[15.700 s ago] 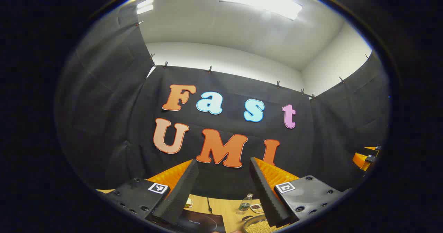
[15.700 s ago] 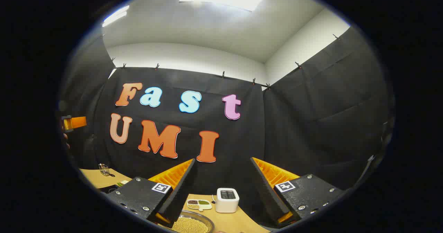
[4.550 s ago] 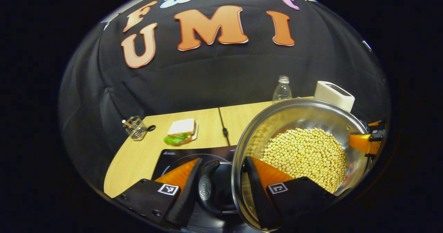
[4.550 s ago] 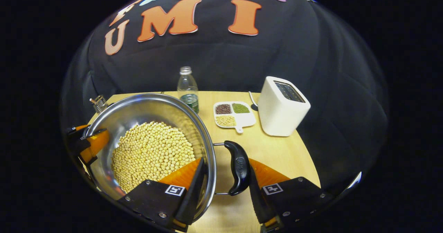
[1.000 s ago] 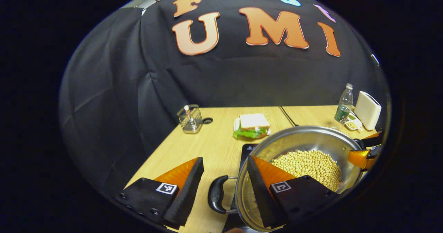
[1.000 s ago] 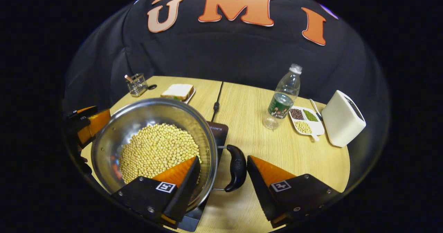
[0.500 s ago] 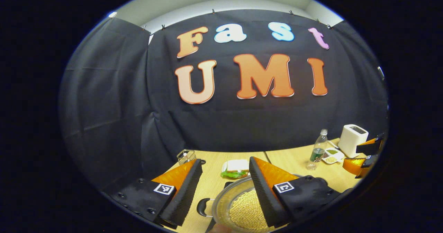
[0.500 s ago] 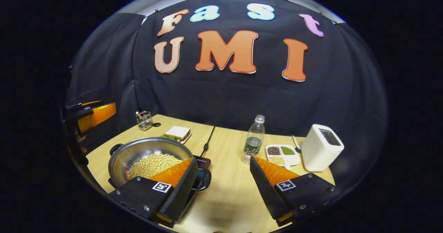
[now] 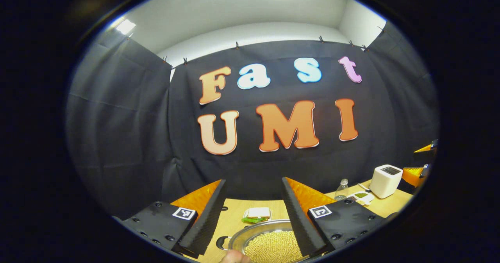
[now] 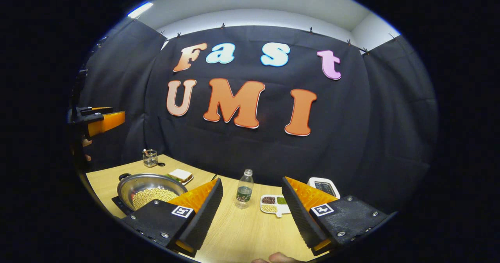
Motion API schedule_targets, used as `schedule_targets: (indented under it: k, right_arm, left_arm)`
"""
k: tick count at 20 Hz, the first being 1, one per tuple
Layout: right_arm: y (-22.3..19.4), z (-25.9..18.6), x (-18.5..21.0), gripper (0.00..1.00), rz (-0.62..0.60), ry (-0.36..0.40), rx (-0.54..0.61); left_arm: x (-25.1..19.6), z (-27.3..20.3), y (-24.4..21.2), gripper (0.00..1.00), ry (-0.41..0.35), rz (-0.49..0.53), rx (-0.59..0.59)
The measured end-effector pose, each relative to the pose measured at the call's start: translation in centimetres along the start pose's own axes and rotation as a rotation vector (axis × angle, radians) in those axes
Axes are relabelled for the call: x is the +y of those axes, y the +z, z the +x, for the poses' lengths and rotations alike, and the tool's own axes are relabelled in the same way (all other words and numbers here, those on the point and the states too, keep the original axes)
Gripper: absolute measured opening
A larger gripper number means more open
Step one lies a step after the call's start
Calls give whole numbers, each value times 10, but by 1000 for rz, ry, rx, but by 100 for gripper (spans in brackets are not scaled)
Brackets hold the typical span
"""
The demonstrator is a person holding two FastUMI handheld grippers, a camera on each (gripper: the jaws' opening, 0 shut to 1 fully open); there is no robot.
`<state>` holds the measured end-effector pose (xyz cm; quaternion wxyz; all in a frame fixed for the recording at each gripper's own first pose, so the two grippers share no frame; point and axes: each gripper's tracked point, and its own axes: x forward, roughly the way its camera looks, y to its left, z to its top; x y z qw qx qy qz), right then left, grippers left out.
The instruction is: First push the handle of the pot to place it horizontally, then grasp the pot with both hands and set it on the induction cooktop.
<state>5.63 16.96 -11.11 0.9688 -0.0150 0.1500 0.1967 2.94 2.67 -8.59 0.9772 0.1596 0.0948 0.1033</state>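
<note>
Since half a second ago both tools have risen farther from the pot, which looks smaller; in the left gripper view the left tool [image 9: 252, 208] hangs with fingers apart and nothing between them, the bean-filled pot [image 9: 269, 241] on the counter [image 9: 234, 216] at six o'clock, a sandwich [image 9: 256, 213] just beyond, a white toaster [image 9: 384, 181] at four o'clock. In the right gripper view the right tool [image 10: 252, 208] is likewise spread wide and empty, the pot [image 10: 150, 190] sits on the induction cooktop [image 10: 117, 203] at eight o'clock, a bottle [image 10: 244, 194] stands at six o'clock, and the left tool [image 10: 102, 122] shows at nine o'clock.
</note>
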Motion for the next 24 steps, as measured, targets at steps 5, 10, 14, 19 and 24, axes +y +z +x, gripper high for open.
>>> schedule_targets:
  k: [5, 10, 14, 19, 24]
  right_arm:
    - [45, -24, -27, 94, -2, 10, -120]
    - [77, -44, -33, 94, -13, 44, -175]
    - [98, -58, -41, 94, -39, 27, -237]
    - [113, -71, -61, 94, 19, 3, -249]
    - [120, -74, -75, 94, 35, -19, -282]
  left_arm:
    - [-6, -22, 35, 90, -19, -76, -39]
    - [5, -37, 66, 94, 17, -146, -80]
    - [8, -48, 100, 94, 16, -202, -136]
    - [-1, -57, 114, 94, 5, -186, -143]
    - [-4, -57, 125, 94, 8, -177, -167]
